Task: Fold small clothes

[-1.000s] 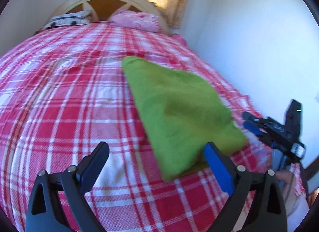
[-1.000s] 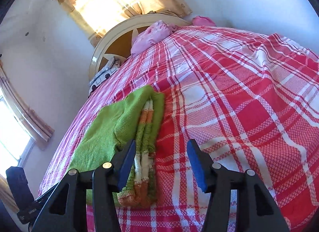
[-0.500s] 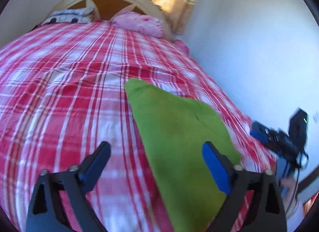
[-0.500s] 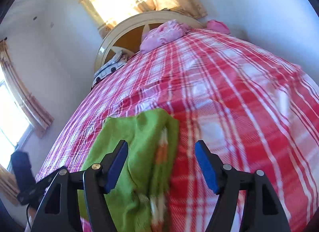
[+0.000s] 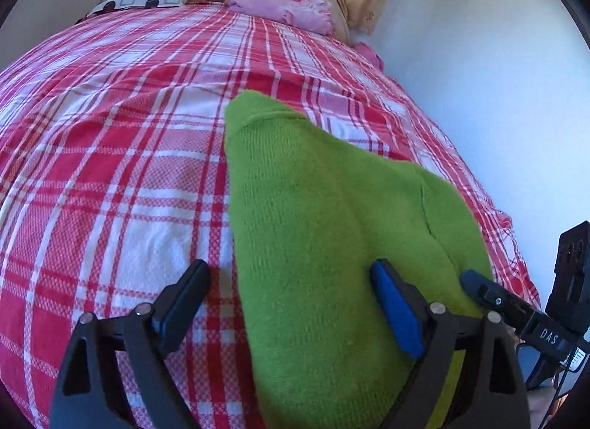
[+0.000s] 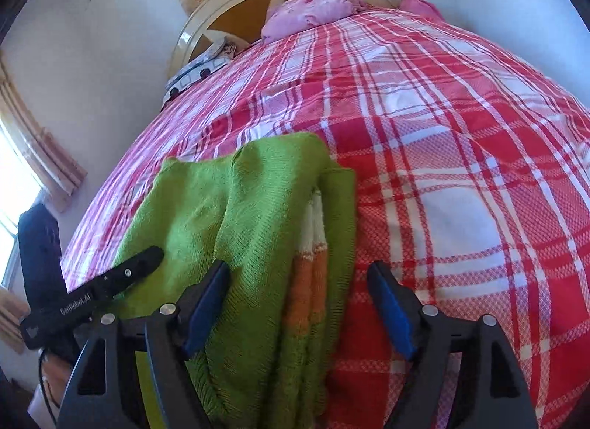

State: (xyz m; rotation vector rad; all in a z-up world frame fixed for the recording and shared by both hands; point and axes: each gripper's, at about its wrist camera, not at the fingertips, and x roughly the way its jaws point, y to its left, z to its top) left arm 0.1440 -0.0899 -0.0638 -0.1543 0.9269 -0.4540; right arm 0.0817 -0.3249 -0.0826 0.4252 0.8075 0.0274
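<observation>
Both our grippers, left gripper (image 5: 291, 303) and right gripper (image 6: 298, 303), now straddle near edges of folded green knit sweater (image 5: 324, 222) on red-checked bedspread (image 5: 110, 156); jaws just widened, gripping nothing. We judge next fold imminent.

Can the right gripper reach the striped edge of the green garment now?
Probably yes. The right gripper has open jaws, just been opening, with the green garment and its striped edge lying between them; nothing covers it.
</observation>
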